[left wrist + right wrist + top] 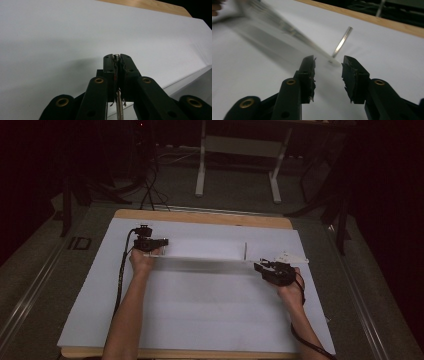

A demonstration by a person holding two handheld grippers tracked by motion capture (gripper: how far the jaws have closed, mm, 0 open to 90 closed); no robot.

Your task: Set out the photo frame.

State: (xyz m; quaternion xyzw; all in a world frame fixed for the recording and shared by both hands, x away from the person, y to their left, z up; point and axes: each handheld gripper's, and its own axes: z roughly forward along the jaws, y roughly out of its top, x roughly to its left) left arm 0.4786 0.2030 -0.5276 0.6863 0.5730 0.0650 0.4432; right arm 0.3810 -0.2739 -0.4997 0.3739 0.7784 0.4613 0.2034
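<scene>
A long thin shiny metal strip [200,260] spans the middle of the white-covered table [200,320]. A short bar [245,250] stands up from its right end. My left gripper [164,242] is shut on the strip's left end, and the strip's thin edge [119,107] shows between the closed pads [110,67]. My right gripper [258,265] is open just right of the strip's right end and holds nothing. In the right gripper view the blurred strip [287,27] runs in from the upper left. It ends in front of the right gripper [328,62], where the short bar [342,42] rises.
A white sheet covers nearly the whole wooden tabletop, whose bare edge [200,217] shows at the back. A person's forearms come in from the bottom. On the dark floor behind the table stand a white desk frame [201,170] and some cables [149,190].
</scene>
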